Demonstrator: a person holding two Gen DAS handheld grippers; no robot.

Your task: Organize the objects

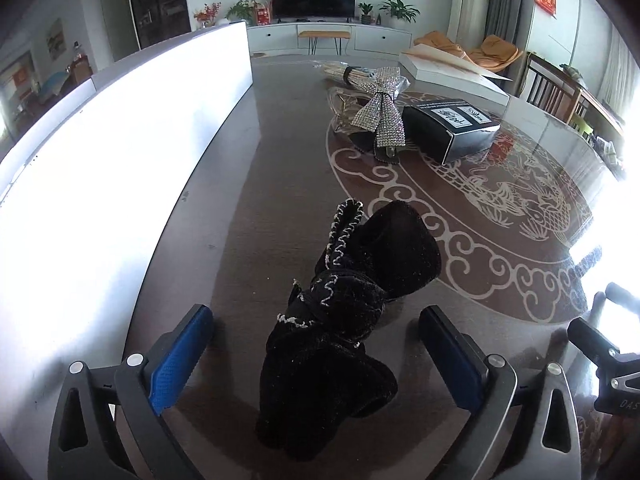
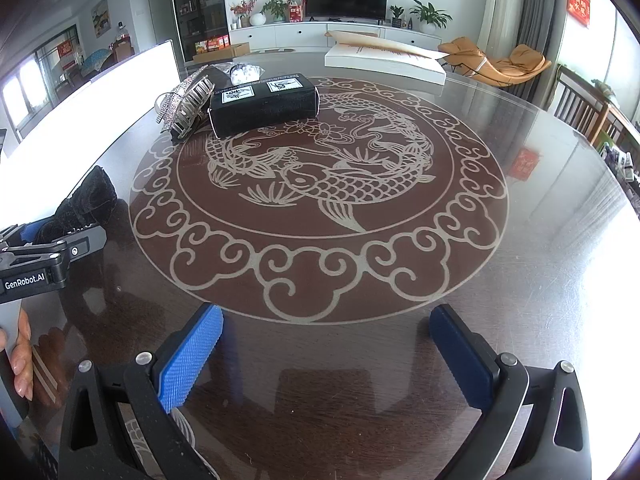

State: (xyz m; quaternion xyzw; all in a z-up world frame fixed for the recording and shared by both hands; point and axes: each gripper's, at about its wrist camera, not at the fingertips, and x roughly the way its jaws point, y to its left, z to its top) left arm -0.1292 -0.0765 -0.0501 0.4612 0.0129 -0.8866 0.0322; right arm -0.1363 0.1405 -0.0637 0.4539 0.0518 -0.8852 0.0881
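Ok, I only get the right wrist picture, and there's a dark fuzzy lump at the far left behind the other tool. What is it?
Observer: The left wrist view shows it whole: a black velvet bow with white stitched trim, lying on the table.
Operator: Is that tool pinching it?
Observer: No. The left gripper is open. The bow lies between its two fingers, with a gap showing on each side.
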